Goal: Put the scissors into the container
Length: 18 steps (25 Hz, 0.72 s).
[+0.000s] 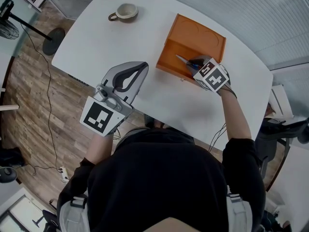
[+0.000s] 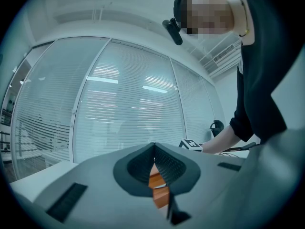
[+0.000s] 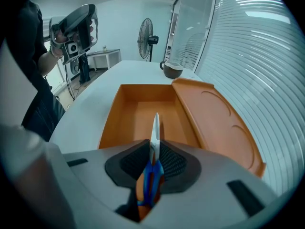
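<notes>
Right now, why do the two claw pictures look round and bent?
Left gripper view: wide-angle lens bows the window blinds, corners go dark. Right gripper view: same bulge, yet blue-handled steel scissors and open orange box stay sharp. Head view: straighter, evenly lit.

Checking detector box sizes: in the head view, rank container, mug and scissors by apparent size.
1. Container
2. Mug
3. Scissors, only the blades show; the right tongs hide the rest.
</notes>
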Tool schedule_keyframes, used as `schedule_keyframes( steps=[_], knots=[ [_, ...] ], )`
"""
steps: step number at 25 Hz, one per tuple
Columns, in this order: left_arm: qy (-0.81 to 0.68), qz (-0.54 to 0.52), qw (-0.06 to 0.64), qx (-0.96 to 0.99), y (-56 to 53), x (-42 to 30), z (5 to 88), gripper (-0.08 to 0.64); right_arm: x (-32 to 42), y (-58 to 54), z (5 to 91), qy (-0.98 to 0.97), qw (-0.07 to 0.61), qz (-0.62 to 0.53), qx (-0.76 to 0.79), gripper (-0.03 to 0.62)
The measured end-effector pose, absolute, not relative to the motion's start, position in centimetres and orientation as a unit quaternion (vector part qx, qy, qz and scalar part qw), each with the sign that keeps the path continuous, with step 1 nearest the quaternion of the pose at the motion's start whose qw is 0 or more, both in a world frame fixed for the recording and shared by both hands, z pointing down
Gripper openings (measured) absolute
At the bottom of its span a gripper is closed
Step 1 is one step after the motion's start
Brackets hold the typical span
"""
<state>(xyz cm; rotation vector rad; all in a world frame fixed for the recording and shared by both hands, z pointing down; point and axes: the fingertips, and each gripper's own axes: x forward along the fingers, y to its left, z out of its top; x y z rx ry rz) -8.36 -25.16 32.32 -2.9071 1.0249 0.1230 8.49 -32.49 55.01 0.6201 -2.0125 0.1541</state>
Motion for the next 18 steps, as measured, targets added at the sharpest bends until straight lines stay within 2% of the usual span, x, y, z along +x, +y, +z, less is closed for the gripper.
schedule_keyframes(
  steps=[18],
  knots=[
    [0.323, 0.043, 0.027, -0.945, -25.14, -7.98, 32.19, 0.012, 8.63, -32.31, 55.70, -0.814, 0.520, 0.070, 0.249, 0.072]
  ],
)
